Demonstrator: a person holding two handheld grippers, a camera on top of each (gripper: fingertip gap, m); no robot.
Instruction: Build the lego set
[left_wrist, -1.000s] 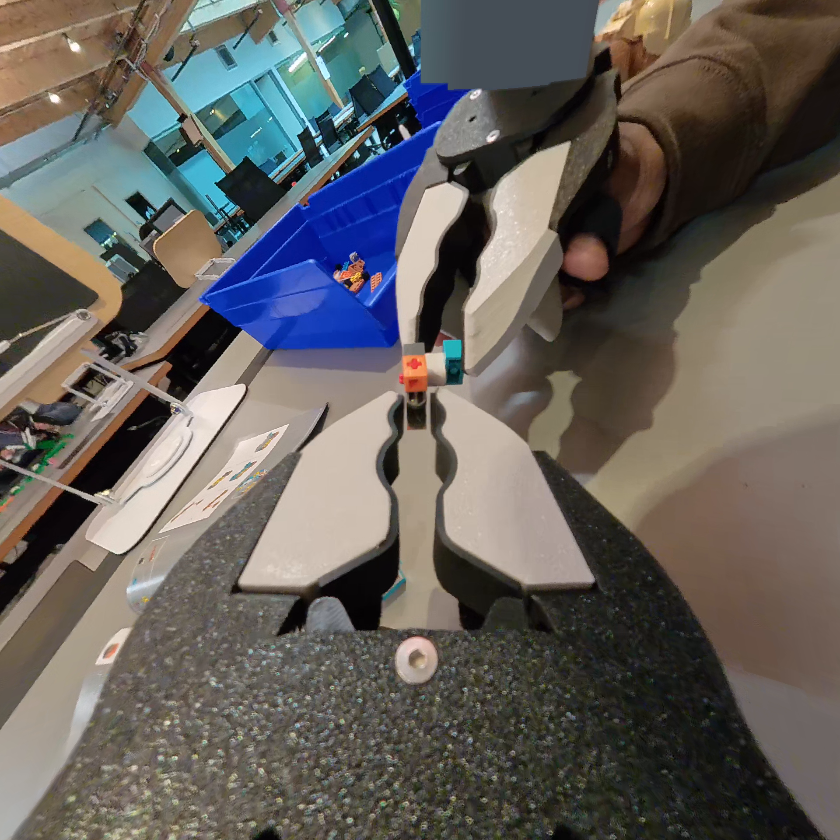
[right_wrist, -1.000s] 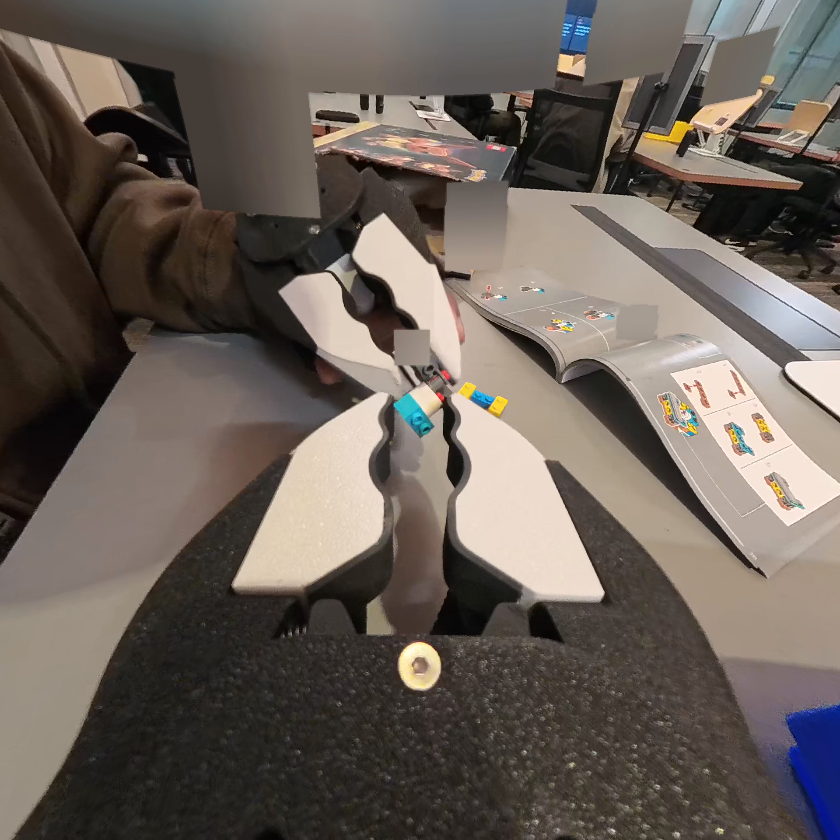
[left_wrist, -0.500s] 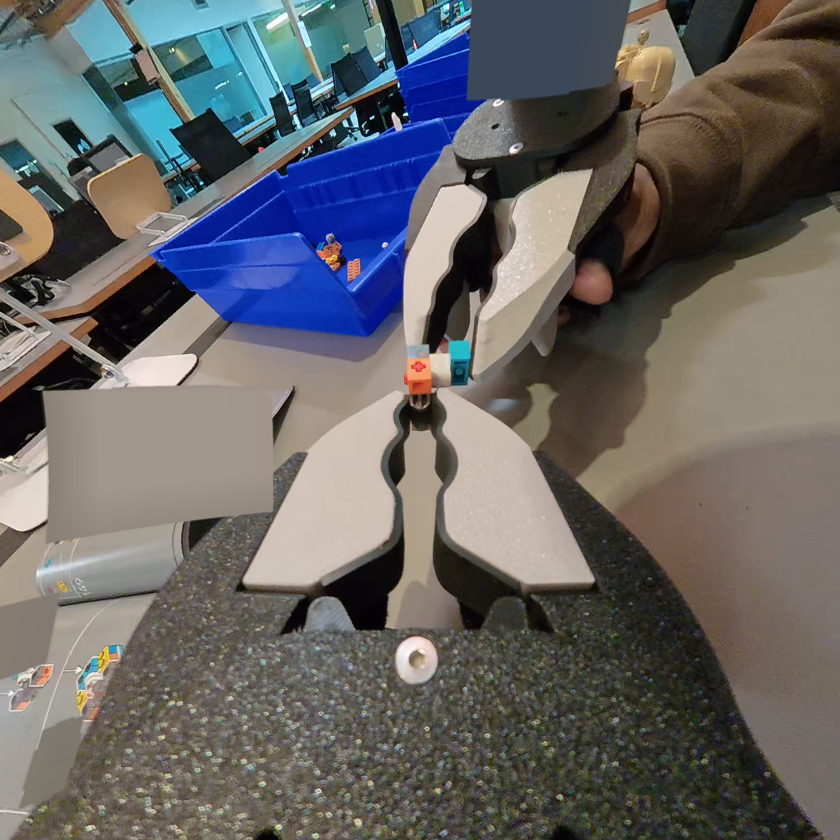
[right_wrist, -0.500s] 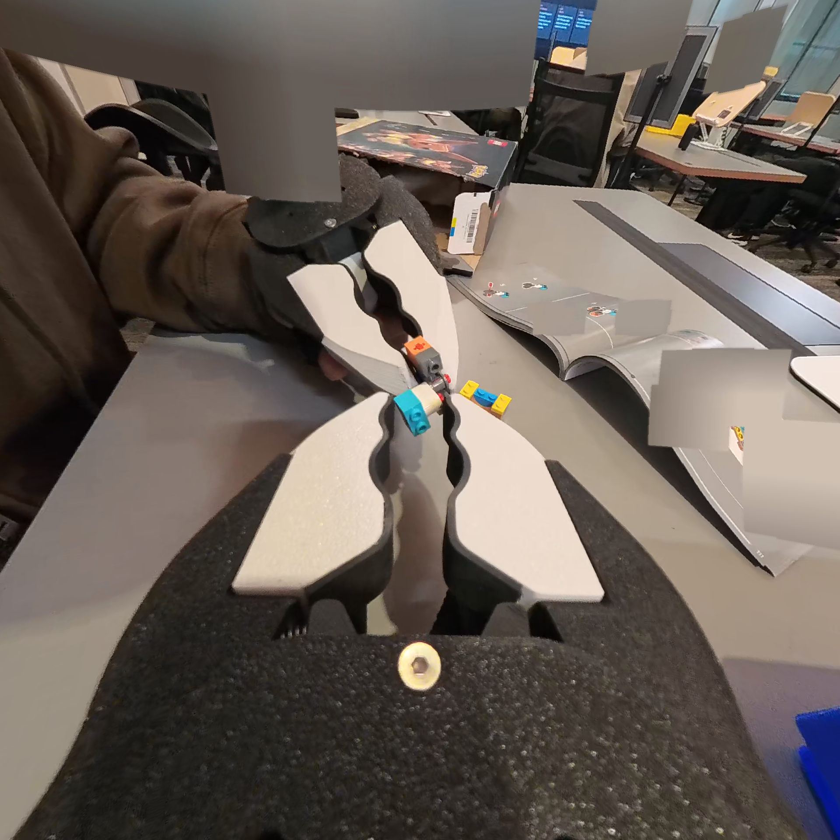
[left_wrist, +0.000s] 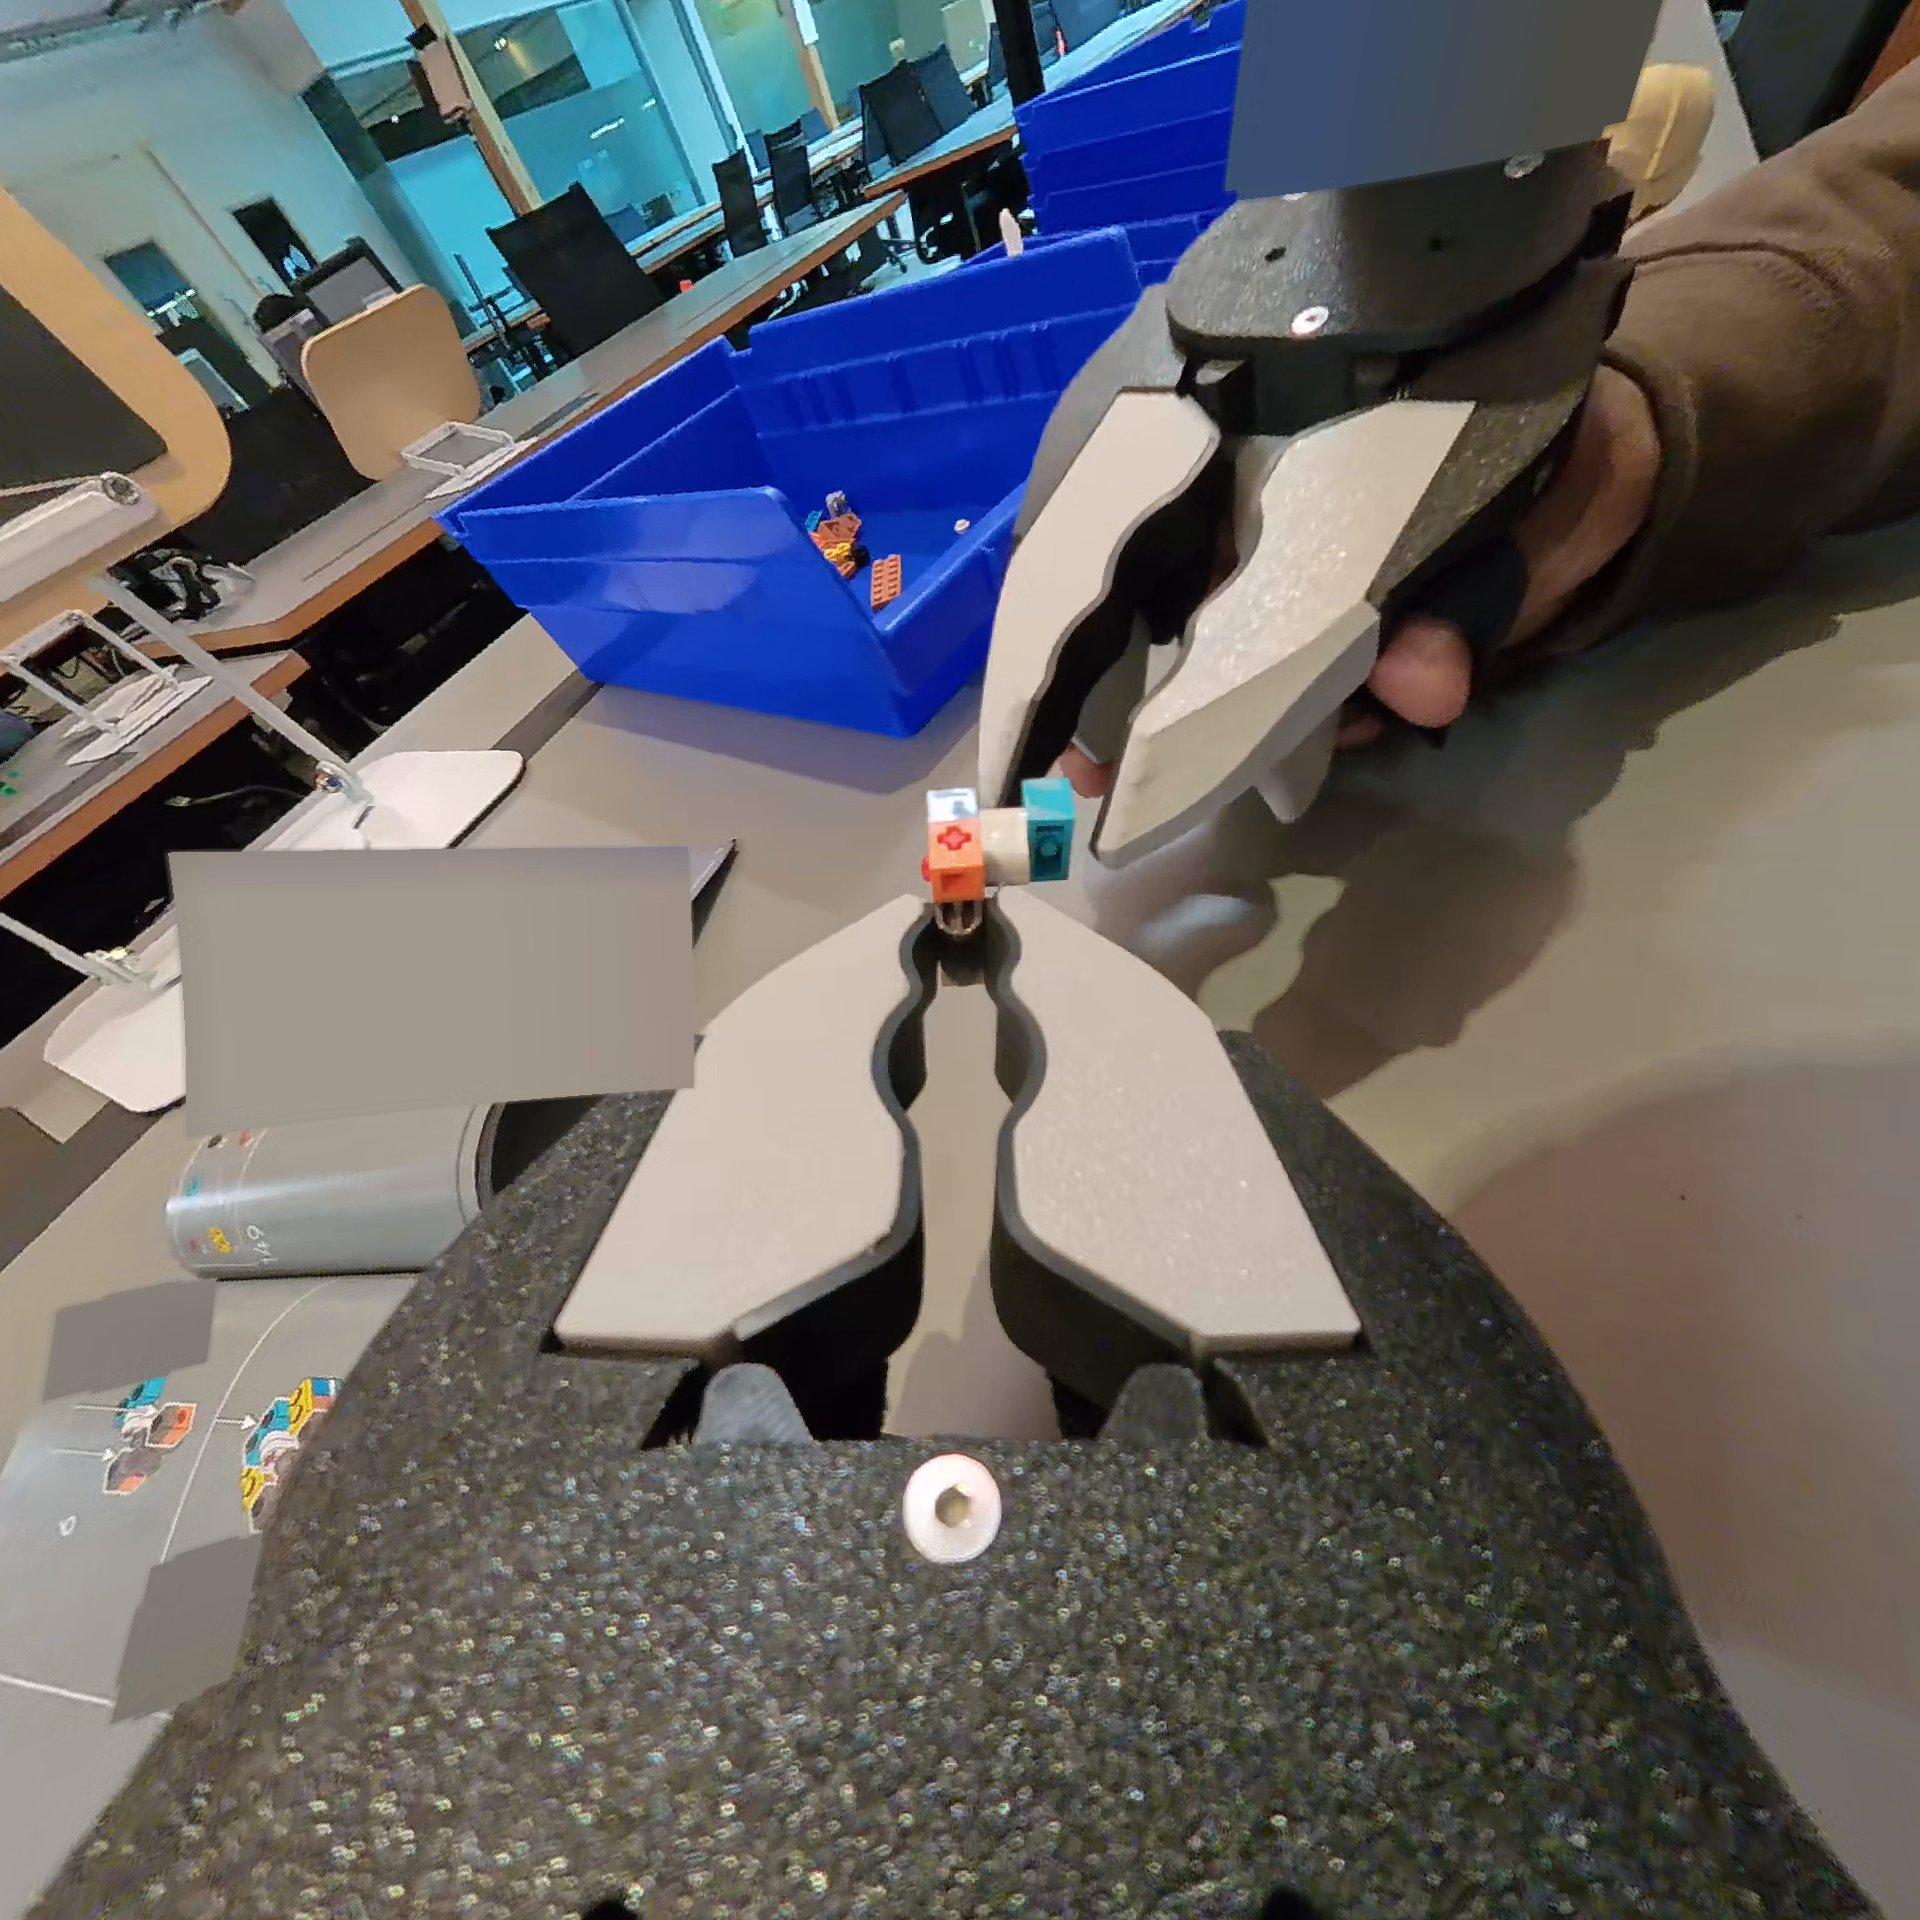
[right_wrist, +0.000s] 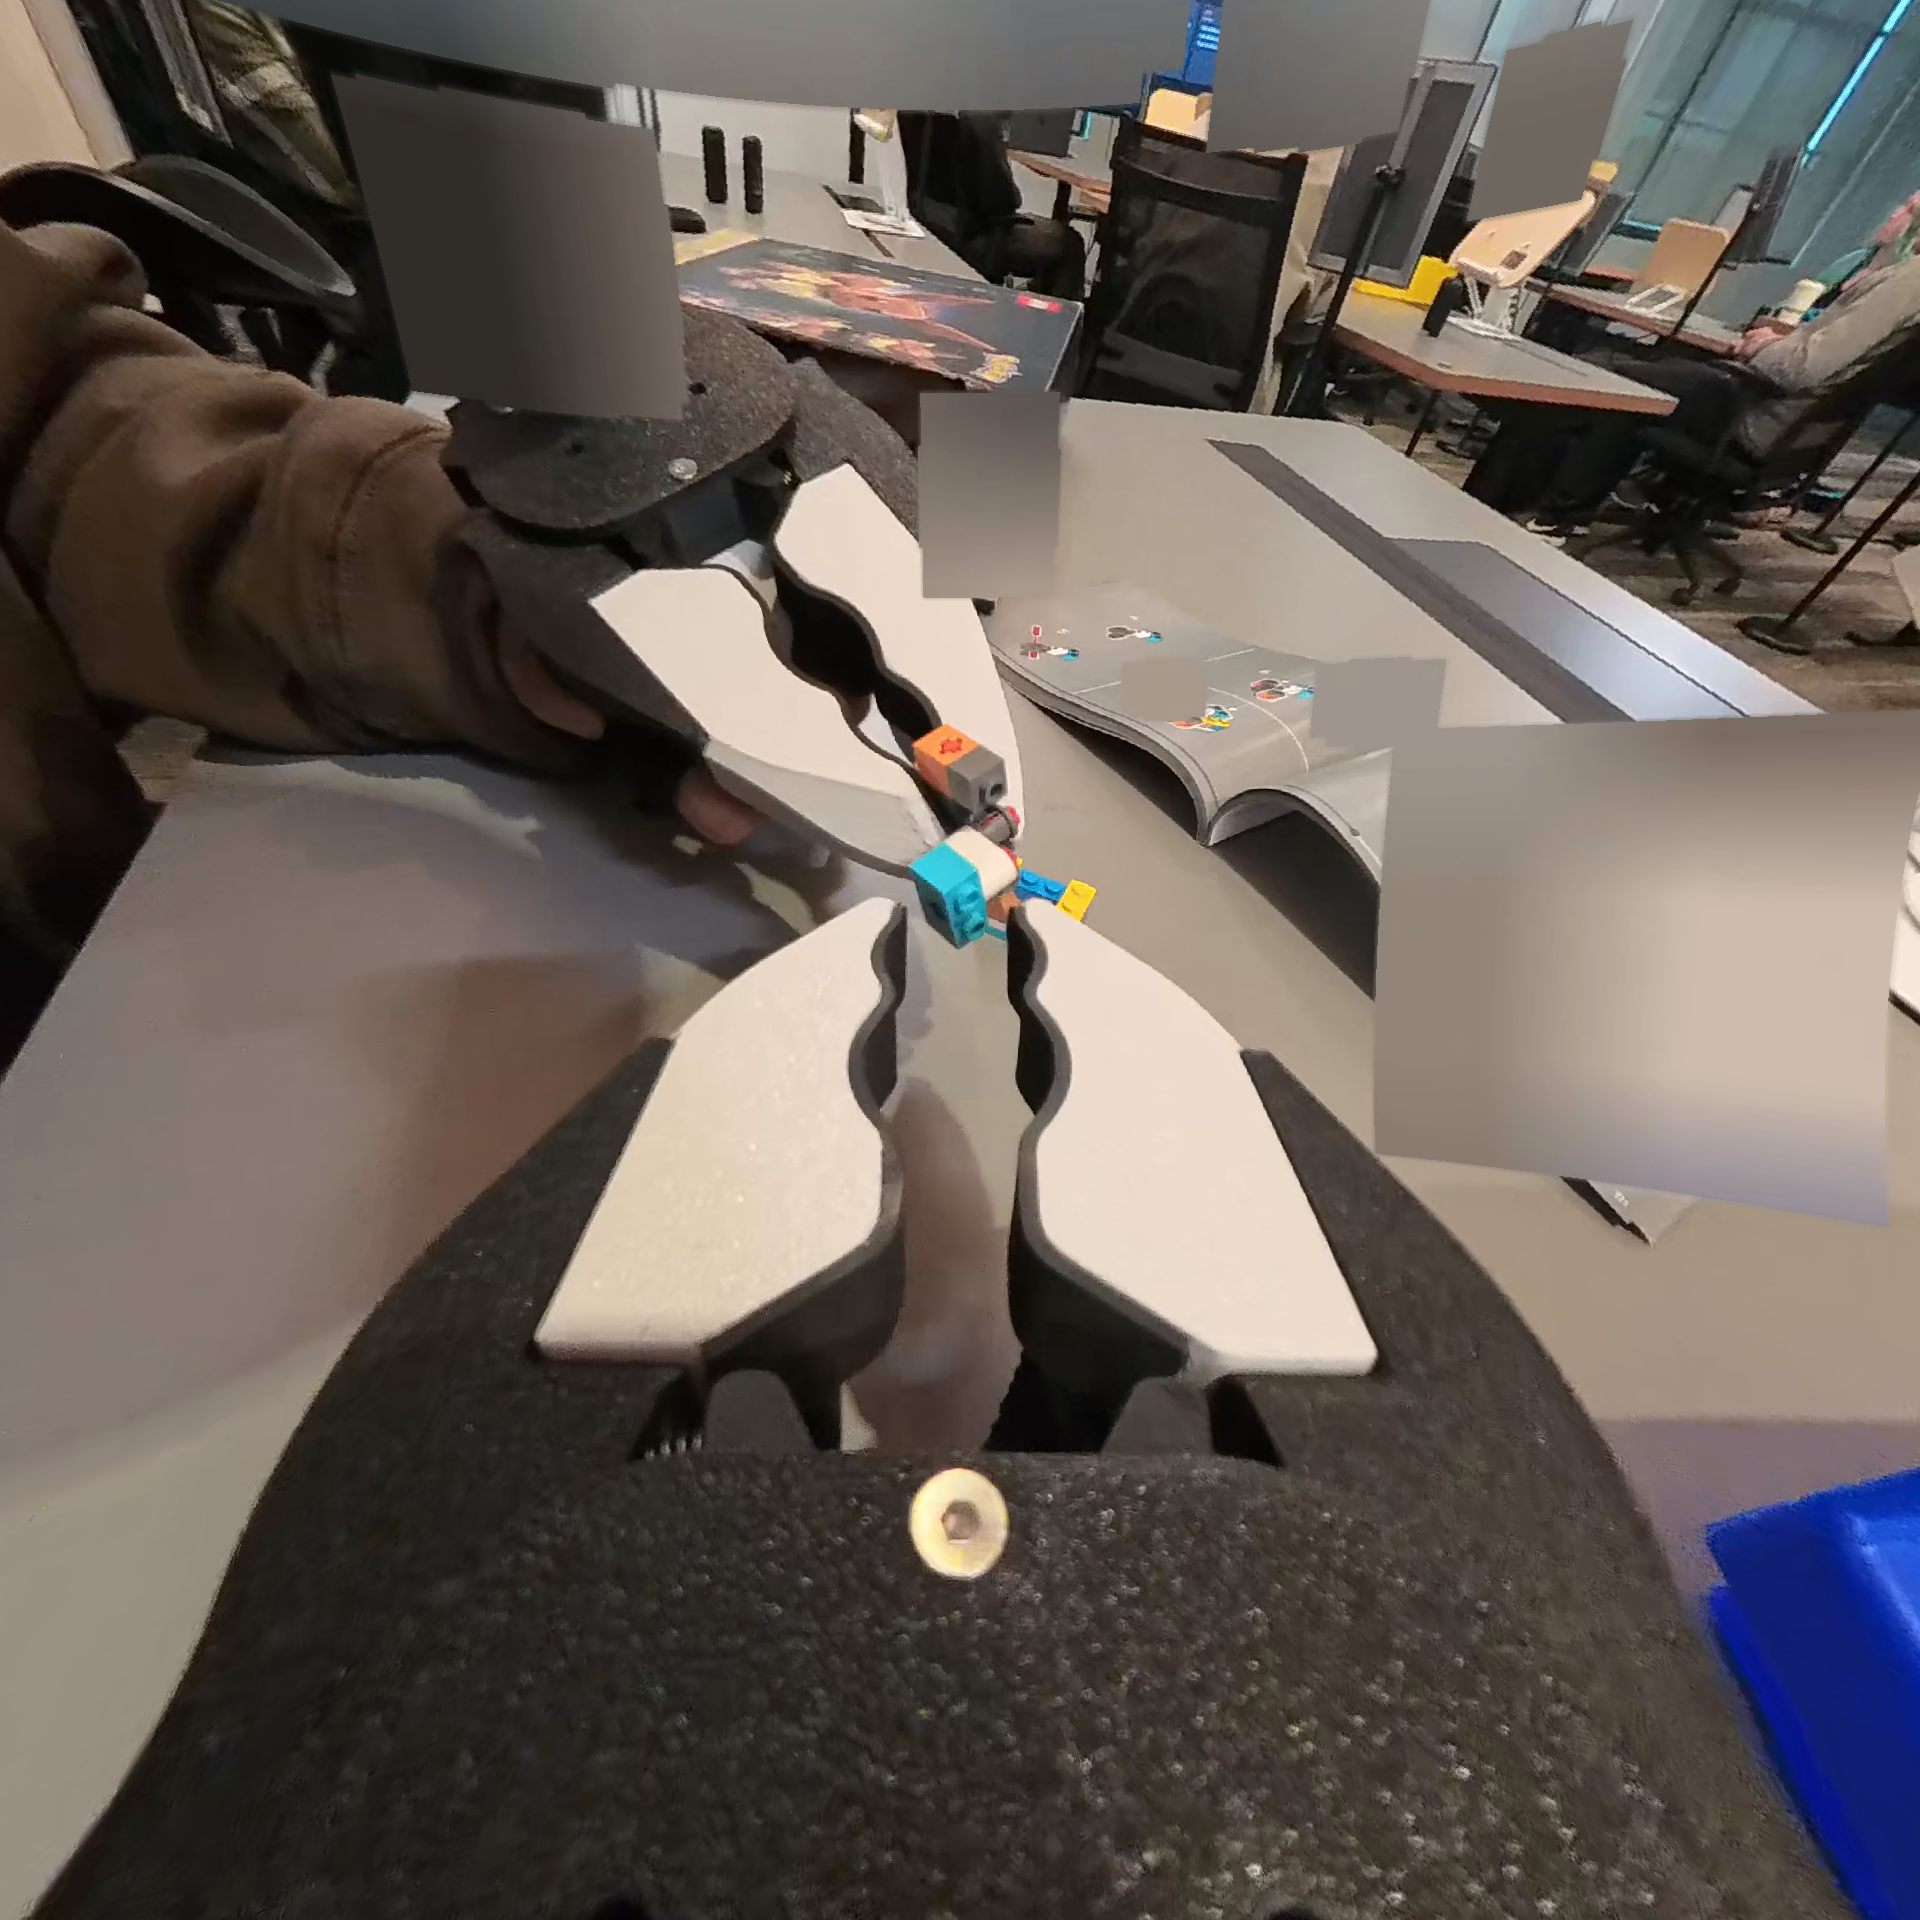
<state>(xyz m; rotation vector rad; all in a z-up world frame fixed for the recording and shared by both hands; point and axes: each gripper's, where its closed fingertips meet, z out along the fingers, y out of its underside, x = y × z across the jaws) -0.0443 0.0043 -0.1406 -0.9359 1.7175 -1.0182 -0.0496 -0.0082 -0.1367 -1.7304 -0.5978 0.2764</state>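
I see a wide grey desk (left_wrist: 1714, 1039) that carries everything. At its far left edge stands a blue bin (left_wrist: 727, 582), with some orange pieces (left_wrist: 852, 545) on its floor. In the right wrist view an open instruction booklet (right_wrist: 1226, 717) lies on the desk to the right of the centre, and behind it, at the far edge, a flat set box (right_wrist: 883, 301) with a dark printed lid.

My left gripper (left_wrist: 961, 920) is held above the desk, and its jaws are narrow, pinching the thin lower part of the small lego assembly (left_wrist: 987, 847). This assembly is in the air, not on the desk: an orange block with a red cross piece, a grey piece on top of it, then a white piece and a teal brick on its right side.

My right gripper (left_wrist: 1049, 821) comes from the opposite side, with a hand (left_wrist: 1558, 582) in a brown sleeve behind it. Its jaws are parted in a moderate gap around the teal end of the assembly. One tip is just beside the teal brick; I cannot tell if it touches.

On the desk just behind the assembly lies a small loose group of blue and yellow pieces (right_wrist: 1060, 891).
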